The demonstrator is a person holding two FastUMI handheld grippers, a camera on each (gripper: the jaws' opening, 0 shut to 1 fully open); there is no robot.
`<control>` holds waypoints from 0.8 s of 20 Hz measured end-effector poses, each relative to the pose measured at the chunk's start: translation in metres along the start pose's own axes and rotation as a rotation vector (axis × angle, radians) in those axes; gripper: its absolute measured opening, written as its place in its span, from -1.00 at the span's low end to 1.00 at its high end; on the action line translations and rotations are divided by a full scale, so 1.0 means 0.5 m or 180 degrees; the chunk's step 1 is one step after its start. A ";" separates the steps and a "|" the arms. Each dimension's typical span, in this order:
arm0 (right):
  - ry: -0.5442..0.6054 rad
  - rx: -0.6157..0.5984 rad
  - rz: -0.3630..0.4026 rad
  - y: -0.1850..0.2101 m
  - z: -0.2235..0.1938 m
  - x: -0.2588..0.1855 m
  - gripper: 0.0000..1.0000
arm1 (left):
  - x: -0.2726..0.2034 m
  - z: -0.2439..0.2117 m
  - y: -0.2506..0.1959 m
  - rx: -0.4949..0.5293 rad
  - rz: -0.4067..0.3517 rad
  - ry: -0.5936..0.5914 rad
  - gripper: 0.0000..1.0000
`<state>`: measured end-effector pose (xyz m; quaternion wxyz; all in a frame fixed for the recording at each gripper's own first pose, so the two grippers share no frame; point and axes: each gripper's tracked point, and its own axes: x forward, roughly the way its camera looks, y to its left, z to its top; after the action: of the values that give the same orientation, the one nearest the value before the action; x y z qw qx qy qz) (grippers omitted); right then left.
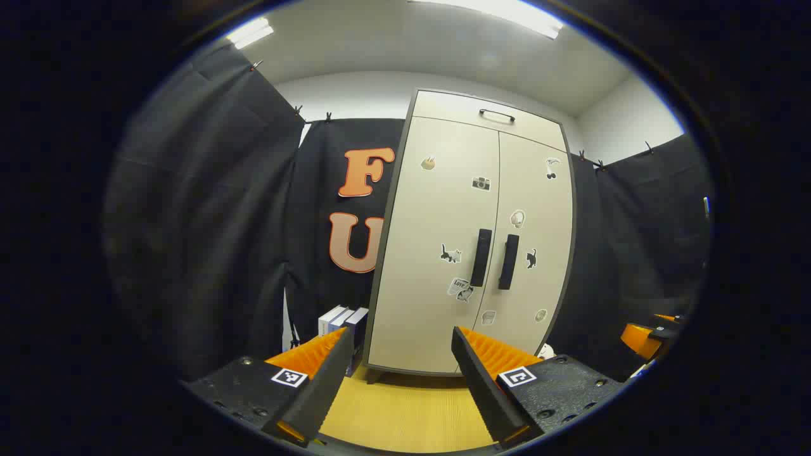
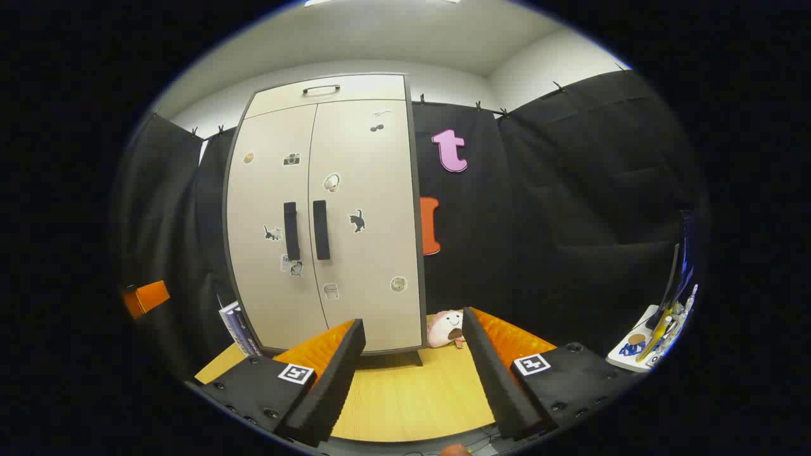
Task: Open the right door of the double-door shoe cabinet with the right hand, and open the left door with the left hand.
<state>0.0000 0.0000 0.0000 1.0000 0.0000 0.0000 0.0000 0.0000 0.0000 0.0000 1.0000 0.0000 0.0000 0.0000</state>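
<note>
Both doors of the cabinet (image 1: 472,240) are shut, and it stands on the wood floor (image 2: 405,392) well ahead of both grippers, so nothing has started beyond the approach. The left gripper (image 1: 399,380) and right gripper (image 2: 412,373) each have their fingers spread wide and hold nothing. I'd judge the right one must next reach for the right handle (image 2: 320,230), beside the left handle (image 2: 291,231) at the cabinet's middle seam, and close on it before pulling.
</note>
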 end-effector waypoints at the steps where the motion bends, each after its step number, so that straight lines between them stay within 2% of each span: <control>1: 0.0000 -0.0009 -0.0001 0.001 0.001 0.000 0.97 | 0.003 0.002 0.001 0.0013 -0.0003 -0.0004 0.89; 3: 0.0016 -0.0010 0.0022 0.006 0.001 -0.003 0.97 | 0.004 0.001 -0.001 0.0020 -0.0022 -0.0002 0.83; 5: 0.0009 -0.0012 -0.0002 0.005 0.003 -0.005 0.97 | 0.006 0.002 -0.007 0.0033 -0.0061 -0.0001 0.89; 6: 0.0001 -0.0024 -0.0017 0.005 0.004 -0.007 0.79 | 0.006 0.002 -0.009 0.0051 -0.0081 -0.0001 0.89; 7: 0.0003 -0.0042 0.0004 0.009 0.003 -0.009 0.79 | 0.006 0.002 -0.014 0.0071 -0.0112 0.0009 0.89; 8: 0.0008 -0.0068 0.0048 0.020 0.003 -0.010 0.97 | 0.005 0.004 -0.018 0.0094 -0.0149 0.0015 0.89; 10: -0.0018 -0.0131 0.0069 0.029 0.008 -0.016 0.97 | 0.003 0.012 -0.018 0.0138 -0.0169 -0.0009 0.89; 11: -0.0041 -0.0150 0.0066 0.030 0.012 -0.018 0.79 | 0.002 0.015 -0.018 0.0156 -0.0164 -0.0024 0.89; 12: -0.0046 -0.0152 0.0075 0.035 0.012 -0.019 0.79 | 0.002 0.015 -0.018 0.0167 -0.0170 -0.0031 0.89; 13: -0.0029 -0.0147 0.0085 0.039 0.006 -0.019 0.97 | 0.002 0.013 -0.019 0.0166 -0.0179 -0.0026 0.89; 16: 0.0028 -0.0124 0.0059 0.036 -0.009 -0.018 0.97 | 0.002 0.009 -0.015 0.0136 -0.0172 -0.0015 0.89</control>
<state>-0.0090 0.0178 -0.0045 0.9998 -0.0194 0.0043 0.0092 0.0008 -0.0075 0.0047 0.9994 0.0213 -0.0023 -0.0270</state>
